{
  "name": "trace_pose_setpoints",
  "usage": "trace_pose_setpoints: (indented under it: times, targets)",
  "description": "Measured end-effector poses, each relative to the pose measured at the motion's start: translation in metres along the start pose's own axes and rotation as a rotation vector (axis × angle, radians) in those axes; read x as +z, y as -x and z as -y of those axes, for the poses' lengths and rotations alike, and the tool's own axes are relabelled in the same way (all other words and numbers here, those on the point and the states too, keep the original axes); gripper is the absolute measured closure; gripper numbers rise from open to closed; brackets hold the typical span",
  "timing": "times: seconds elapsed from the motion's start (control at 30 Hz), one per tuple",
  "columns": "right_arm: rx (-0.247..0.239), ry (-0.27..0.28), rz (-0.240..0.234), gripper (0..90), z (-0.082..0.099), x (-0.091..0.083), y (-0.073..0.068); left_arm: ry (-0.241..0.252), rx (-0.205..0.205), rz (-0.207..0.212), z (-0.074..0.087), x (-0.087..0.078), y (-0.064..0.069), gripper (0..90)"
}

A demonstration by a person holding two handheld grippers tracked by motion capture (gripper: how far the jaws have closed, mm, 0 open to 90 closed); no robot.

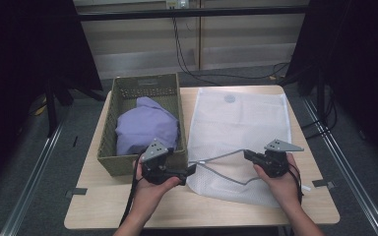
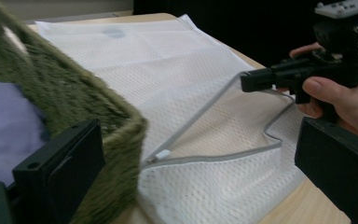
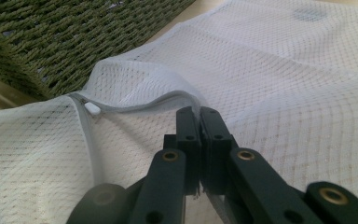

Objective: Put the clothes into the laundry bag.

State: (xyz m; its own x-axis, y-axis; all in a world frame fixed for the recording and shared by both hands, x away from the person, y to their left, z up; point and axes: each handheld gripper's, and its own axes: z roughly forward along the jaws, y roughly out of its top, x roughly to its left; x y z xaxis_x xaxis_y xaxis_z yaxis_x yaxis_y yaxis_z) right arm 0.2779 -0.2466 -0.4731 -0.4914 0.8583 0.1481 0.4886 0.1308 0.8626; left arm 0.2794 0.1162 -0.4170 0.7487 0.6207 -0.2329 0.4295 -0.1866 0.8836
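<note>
White mesh bag (image 1: 236, 132) is lying flat on the table (image 1: 202, 206), just right of the green basket (image 1: 109, 162), and its unzipped mouth is facing the person. The grey zip edge (image 1: 221, 156) is running across that mouth from the left gripper's side towards the right one, with the small white puller (image 2: 160, 155) sitting at its left end, close to the basket's near corner.

The right gripper (image 1: 248, 155) is clenching the upper zip edge between its closed jaws and is lifting it off the lower layer, so the mouth is gaping a little; in the right gripper view the fabric is disappearing between the pads (image 3: 200, 123).

The left gripper (image 1: 191, 171) is standing with its jaws spread wide and is grasping nothing; it is hovering by the basket's front right corner, pointing rightwards at the bag's mouth.

The purple cloth (image 1: 145, 125) is lying heaped in the basket, behind and to the left of the left gripper, well away from the right one. So the left hand is the nearer to the cloth, and the free one. Judging from this, the next move is asking the left gripper to turn back into the basket, while the right one is keeping the mouth raised; the cloth's way into the bag is running from left to right, over the basket's right wall
</note>
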Motion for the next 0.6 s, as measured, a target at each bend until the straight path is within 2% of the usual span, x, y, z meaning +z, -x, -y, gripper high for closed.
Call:
trace_pose_setpoints:
  times: [0.03, 0.1, 0.2, 0.5, 0.6]
  targets:
    - [-0.002, -0.001, 0.0, 87.6, 0.0, 0.0, 0.0, 0.009, -0.007, 0.009, -0.001, -0.003, -0.004, 2.4]
    - [-0.005, -0.004, -0.002, 87.6, 0.0, 0.0, -0.001, 0.01, -0.002, -0.031, -0.003, -0.007, -0.009, 2.0]
    - [-0.004, -0.004, -0.003, 87.5, 0.001, 0.001, -0.001, 0.035, -0.026, -0.031, -0.006, -0.014, -0.017, 2.0]
    - [-0.005, -0.006, -0.003, 87.5, 0.002, 0.001, -0.001, 0.062, -0.066, -0.107, -0.01, -0.028, -0.042, 2.1]
    - [-0.003, -0.007, -0.005, 87.6, 0.003, 0.002, -0.001, 0.069, -0.062, -0.137, -0.012, -0.032, -0.049, 2.2]
